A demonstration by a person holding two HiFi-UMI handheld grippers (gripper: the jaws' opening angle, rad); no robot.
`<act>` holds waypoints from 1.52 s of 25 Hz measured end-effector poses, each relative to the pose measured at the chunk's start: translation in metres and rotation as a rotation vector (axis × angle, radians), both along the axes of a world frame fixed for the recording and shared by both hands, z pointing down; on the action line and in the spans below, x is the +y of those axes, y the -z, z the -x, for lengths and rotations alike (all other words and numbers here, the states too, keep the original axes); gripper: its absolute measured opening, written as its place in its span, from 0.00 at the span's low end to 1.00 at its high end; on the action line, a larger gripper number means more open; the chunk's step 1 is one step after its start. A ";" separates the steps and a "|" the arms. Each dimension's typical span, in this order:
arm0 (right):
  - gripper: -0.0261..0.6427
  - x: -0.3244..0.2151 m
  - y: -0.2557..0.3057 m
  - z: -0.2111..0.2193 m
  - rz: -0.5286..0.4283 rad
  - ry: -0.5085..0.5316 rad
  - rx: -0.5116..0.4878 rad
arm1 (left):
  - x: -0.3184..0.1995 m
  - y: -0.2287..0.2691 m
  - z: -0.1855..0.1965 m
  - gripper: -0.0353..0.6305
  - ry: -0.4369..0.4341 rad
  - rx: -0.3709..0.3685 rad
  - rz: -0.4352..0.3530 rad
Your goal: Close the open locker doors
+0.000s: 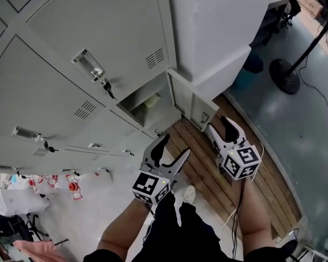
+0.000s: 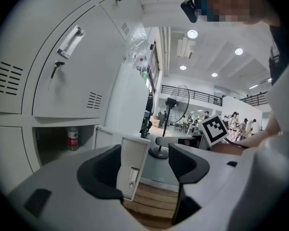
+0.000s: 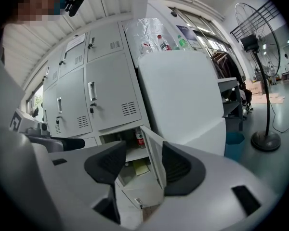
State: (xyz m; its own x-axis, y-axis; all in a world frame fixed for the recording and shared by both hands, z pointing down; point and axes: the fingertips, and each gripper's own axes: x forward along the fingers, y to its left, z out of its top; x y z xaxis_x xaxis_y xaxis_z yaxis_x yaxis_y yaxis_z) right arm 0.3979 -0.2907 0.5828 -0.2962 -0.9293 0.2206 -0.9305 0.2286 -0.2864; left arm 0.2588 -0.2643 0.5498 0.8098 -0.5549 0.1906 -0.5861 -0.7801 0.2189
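Red-labelled bottle (image 2: pixel 72 138) in the open locker (image 2: pixel 50 150) shows only in gripper views

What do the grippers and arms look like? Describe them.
Both the left gripper and right gripper are light grey with black-padded curved jaws and a cube of black-and-white square markers. Cables trail from the right one. Forearms are bare.

Open locker door (image 1: pixel 194 102) juts over wooden platform (image 1: pixel 208 179); white cabinet (image 1: pixel 218 26) close beside it; approach above platform clear.
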 end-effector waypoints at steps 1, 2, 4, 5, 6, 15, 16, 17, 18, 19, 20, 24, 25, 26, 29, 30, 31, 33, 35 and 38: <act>0.38 -0.004 -0.005 -0.002 0.008 -0.007 0.005 | -0.004 -0.005 -0.001 0.54 -0.007 0.001 0.005; 0.38 -0.008 -0.010 -0.003 0.015 -0.016 0.008 | -0.008 -0.010 -0.002 0.54 -0.013 0.002 0.011; 0.38 -0.017 -0.018 -0.006 0.028 -0.035 0.011 | -0.018 -0.018 -0.003 0.54 -0.024 0.006 0.020; 0.38 -0.021 -0.021 -0.008 0.034 -0.044 0.012 | -0.023 -0.021 -0.004 0.54 -0.029 0.008 0.025; 0.38 -0.024 -0.025 -0.010 0.040 -0.051 0.014 | -0.027 -0.024 -0.005 0.54 -0.033 0.010 0.031; 0.36 -0.051 -0.051 -0.020 0.077 -0.086 0.016 | -0.057 -0.050 -0.016 0.54 -0.065 0.017 0.071; 0.36 -0.053 -0.054 -0.020 0.081 -0.086 0.017 | -0.060 -0.053 -0.017 0.54 -0.067 0.017 0.075; 0.35 -0.055 -0.057 -0.020 0.083 -0.087 0.018 | -0.062 -0.056 -0.018 0.54 -0.069 0.017 0.078; 0.34 -0.056 -0.059 -0.020 0.085 -0.089 0.018 | -0.063 -0.059 -0.019 0.54 -0.071 0.016 0.080; 0.34 -0.058 -0.061 -0.021 0.087 -0.092 0.018 | -0.065 -0.061 -0.019 0.54 -0.071 0.016 0.082; 0.33 -0.058 -0.063 -0.021 0.087 -0.094 0.017 | -0.067 -0.063 -0.019 0.54 -0.071 0.015 0.083; 0.28 -0.059 -0.069 -0.021 0.087 -0.102 0.017 | -0.069 -0.069 -0.020 0.54 -0.067 0.014 0.088; 0.26 -0.059 -0.069 -0.021 0.086 -0.106 0.017 | -0.069 -0.070 -0.020 0.54 -0.067 0.014 0.087; 0.25 -0.058 -0.070 -0.021 0.085 -0.107 0.017 | -0.069 -0.071 -0.020 0.54 -0.067 0.013 0.087; 0.24 -0.056 -0.070 -0.016 0.083 -0.104 0.012 | -0.068 -0.074 -0.021 0.54 -0.065 0.011 0.086; 0.24 -0.055 -0.070 -0.015 0.083 -0.101 0.008 | -0.067 -0.075 -0.021 0.54 -0.065 0.012 0.088; 0.24 -0.054 -0.070 -0.013 0.083 -0.099 0.004 | -0.066 -0.076 -0.020 0.54 -0.064 0.015 0.091; 0.24 -0.051 -0.070 -0.008 0.081 -0.093 0.000 | -0.063 -0.077 -0.019 0.54 -0.060 0.025 0.102; 0.24 -0.049 -0.070 -0.002 0.079 -0.087 -0.001 | -0.061 -0.077 -0.017 0.54 -0.053 0.033 0.110; 0.24 -0.044 -0.069 0.010 0.076 -0.066 0.006 | -0.058 -0.075 -0.014 0.53 -0.046 0.037 0.107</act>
State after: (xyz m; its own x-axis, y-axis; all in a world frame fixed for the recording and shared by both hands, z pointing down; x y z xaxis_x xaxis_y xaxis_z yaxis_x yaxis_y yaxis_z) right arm 0.3883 -0.3347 0.6522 -0.2335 -0.9274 0.2924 -0.9444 0.1447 -0.2952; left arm 0.2732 -0.3224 0.6252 0.8414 -0.4953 0.2164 -0.5404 -0.7767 0.3236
